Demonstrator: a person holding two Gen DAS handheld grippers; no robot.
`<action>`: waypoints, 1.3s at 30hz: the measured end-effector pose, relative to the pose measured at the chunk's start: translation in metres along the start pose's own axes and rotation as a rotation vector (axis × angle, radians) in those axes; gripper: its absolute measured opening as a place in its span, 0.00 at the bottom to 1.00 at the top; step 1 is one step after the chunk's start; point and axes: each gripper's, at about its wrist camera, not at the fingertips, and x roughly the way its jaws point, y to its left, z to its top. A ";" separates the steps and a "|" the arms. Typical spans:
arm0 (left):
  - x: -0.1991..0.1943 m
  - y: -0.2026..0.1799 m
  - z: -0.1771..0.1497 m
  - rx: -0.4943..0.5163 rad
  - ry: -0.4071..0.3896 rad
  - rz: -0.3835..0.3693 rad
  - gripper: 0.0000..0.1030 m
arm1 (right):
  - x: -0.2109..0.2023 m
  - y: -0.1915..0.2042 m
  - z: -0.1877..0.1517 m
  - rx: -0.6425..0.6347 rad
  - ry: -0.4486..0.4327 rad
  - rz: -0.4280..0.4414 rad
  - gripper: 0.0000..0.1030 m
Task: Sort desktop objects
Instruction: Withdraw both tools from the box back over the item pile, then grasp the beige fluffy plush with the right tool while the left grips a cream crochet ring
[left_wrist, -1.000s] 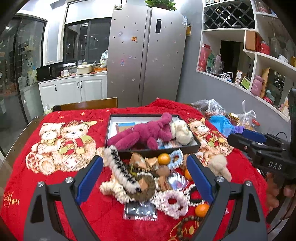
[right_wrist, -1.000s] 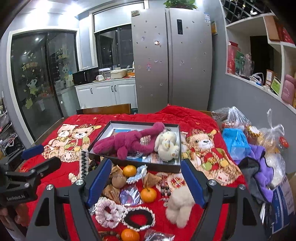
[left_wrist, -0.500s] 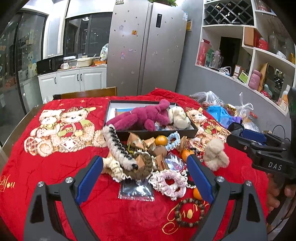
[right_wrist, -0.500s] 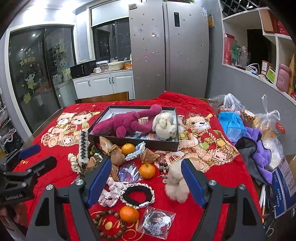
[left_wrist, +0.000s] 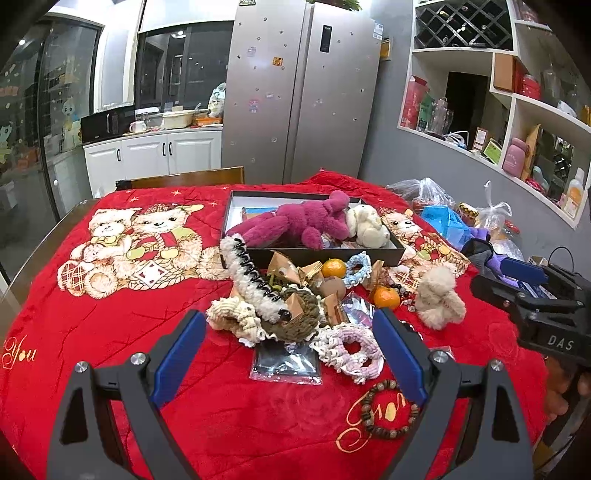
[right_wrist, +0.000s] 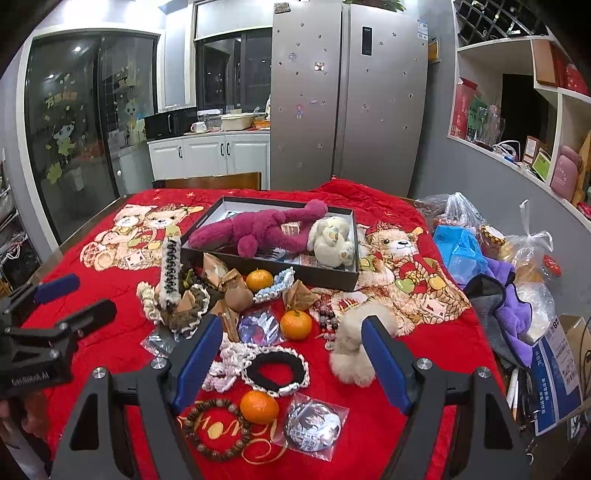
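A black box at the table's middle holds a magenta plush and a cream plush. In front of it lies a pile of scrunchies, brown packets and oranges. My left gripper hangs open above a clear sleeve and a pink scrunchie, gripping nothing. My right gripper is open too, over a black scrunchie and an orange. A fluffy beige toy sits by its right finger. A bead bracelet lies nearest.
A red blanket with teddy bear prints covers the table. Plastic bags and purple cloth crowd the right edge. A wrapped badge lies near the front. A wooden chair back, fridge and shelves stand beyond.
Both grippers have drawn back from the pile and sunk a little. The bead bracelet and more of the near blanket have come into view. Both stay open.
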 end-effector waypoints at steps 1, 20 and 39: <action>0.000 0.001 0.000 -0.002 -0.001 0.002 0.90 | -0.001 -0.001 -0.001 0.003 -0.001 -0.001 0.77; 0.040 -0.001 -0.015 0.034 0.015 -0.045 0.90 | 0.031 -0.024 -0.008 0.032 0.047 -0.005 0.77; 0.102 0.028 -0.018 0.015 0.097 0.009 0.90 | 0.084 -0.061 -0.015 0.089 0.135 -0.020 0.77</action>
